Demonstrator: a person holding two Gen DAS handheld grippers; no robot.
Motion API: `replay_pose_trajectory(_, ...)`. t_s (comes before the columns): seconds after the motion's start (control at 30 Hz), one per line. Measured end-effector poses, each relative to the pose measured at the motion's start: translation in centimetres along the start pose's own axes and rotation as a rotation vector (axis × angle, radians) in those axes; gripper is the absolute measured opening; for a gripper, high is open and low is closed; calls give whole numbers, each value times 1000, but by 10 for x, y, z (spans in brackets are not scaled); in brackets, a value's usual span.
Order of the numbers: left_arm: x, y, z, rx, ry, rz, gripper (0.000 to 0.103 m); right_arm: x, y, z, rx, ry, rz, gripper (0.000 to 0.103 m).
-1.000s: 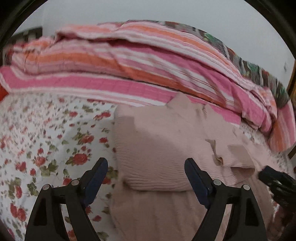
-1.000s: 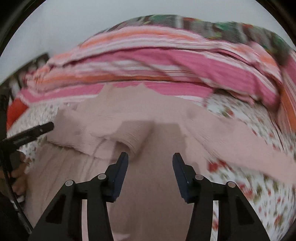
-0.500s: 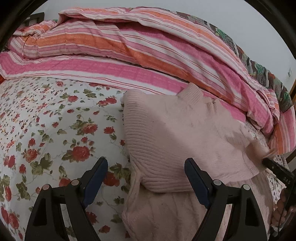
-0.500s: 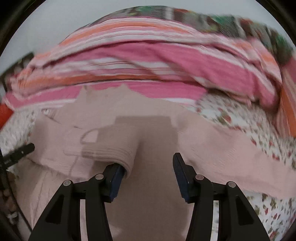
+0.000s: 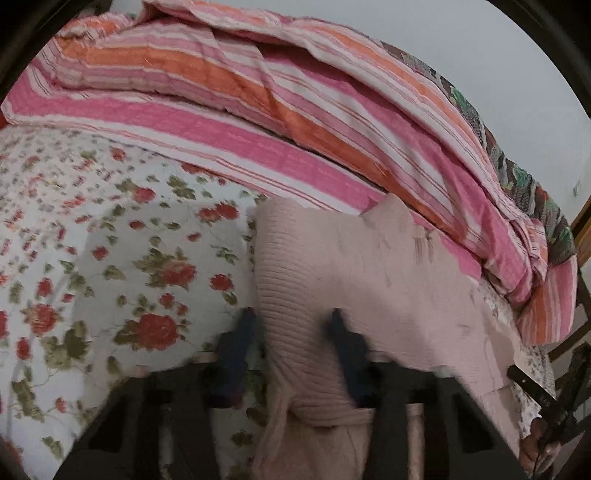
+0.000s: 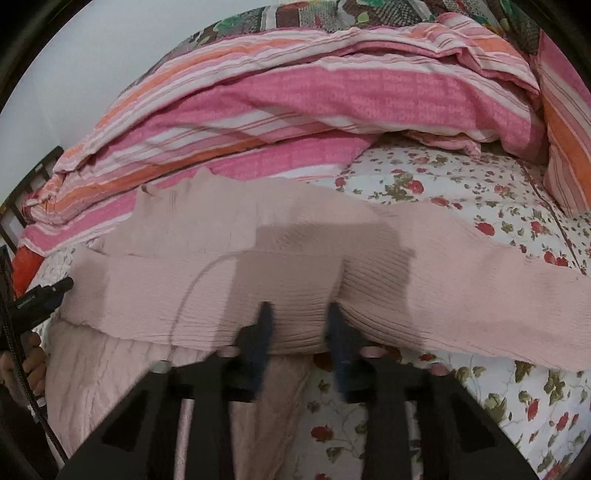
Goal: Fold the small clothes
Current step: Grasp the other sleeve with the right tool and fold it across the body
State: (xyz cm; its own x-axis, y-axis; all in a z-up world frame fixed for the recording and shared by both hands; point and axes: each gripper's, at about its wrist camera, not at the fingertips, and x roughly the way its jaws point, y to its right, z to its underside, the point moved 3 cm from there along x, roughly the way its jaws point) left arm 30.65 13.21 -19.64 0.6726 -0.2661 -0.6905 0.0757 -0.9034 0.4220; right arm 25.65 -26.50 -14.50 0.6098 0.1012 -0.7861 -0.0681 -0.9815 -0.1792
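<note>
Pale pink ribbed knit sweater [image 5: 354, 280] on floral bed sheet [image 5: 110, 258], left gripper [image 5: 291, 332] fingers closing on its folded edge at lower centre, right gripper [image 6: 299, 325] fingers closing on a sweater fold likewise

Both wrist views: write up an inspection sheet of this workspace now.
Surface: floral bedsheet, bare beside the garment.
Job's things: pink knit sweater lying flat, left sleeve folded across its body, right sleeve stretched out sideways.
Clutter: striped quilt heaped behind the sweater.
Grippers: left gripper closing, sweater's folded edge between its jaws; right gripper closing, sweater fold between its jaws.
Cables: black cable at the frame's edge.
Surroundings: pale wall.
</note>
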Motion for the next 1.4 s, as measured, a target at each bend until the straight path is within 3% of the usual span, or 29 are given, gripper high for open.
replay_pose_trajectory(0.03,1,1,1,8,1,4,16,-2,1,-1,6,5,-17,11)
replay_pose_trajectory(0.2,-17,-6,-5,-10,88,-15,12,-13,4,-4,29,43,-51,9)
replay_pose_trajectory(0.37,-13,-7,-3,-26,66,-5,13,-5,2,1,24,5,-51,10)
replay_pose_trajectory(0.53,-5,-5,-4,-39,28,-8,23,-2,-4,5,-13,-1,-22,11)
replay_pose_trajectory(0.6,2,-3,-3,-33,1,-14,23,2,-7,8,-35,-8,2,11)
replay_pose_trajectory(0.67,1,-3,-3,-24,22,-33,15,-1,-7,8,-40,-2,6,11)
replay_pose_trajectory(0.77,-5,-8,-4,-37,56,-47,14,-12,-1,5,-16,22,4,12)
replay_pose_trajectory(0.83,-7,-4,-2,-6,61,-79,14,-24,8,1,8,47,21,21)
replay_pose_trajectory(0.87,-9,-1,-2,14,63,-94,15,-32,13,-1,6,63,45,24)
replay_pose_trajectory(0.93,-14,8,-1,69,81,-142,24,-47,24,-8,-9,85,106,43)
replay_pose_trajectory(1.03,-19,16,0,131,106,-165,38,-74,56,-11,14,112,175,55)
replay_pose_trajectory(1.23,-10,13,2,141,68,-191,54,-109,147,23,114,84,288,59)
replay_pose_trajectory(1.4,-4,15,5,158,51,-197,59,-122,211,62,275,71,250,60)
